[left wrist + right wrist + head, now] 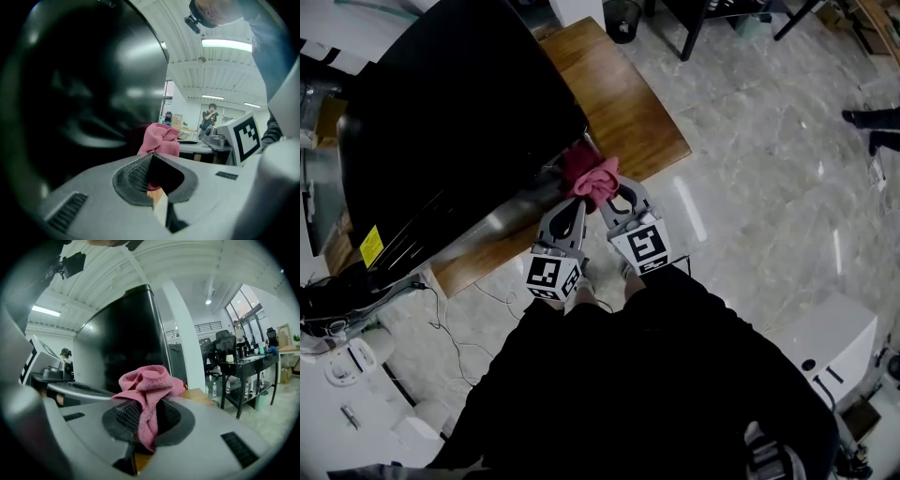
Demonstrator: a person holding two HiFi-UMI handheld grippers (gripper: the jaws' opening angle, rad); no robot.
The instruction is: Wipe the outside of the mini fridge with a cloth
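Observation:
The black mini fridge stands on a wooden table. A pink cloth is bunched against the fridge's lower front corner. My right gripper is shut on it, and in the right gripper view the cloth hangs out between the pads of the right gripper, with the fridge just behind. My left gripper sits close beside it on the left. In the left gripper view the left gripper has its jaws together, the cloth lies just past the tips, and the glossy fridge fills the left.
Cables and white equipment lie on the floor at the left. A white box stands at the right. Black desk legs and a bin are beyond the table. A person stands far off.

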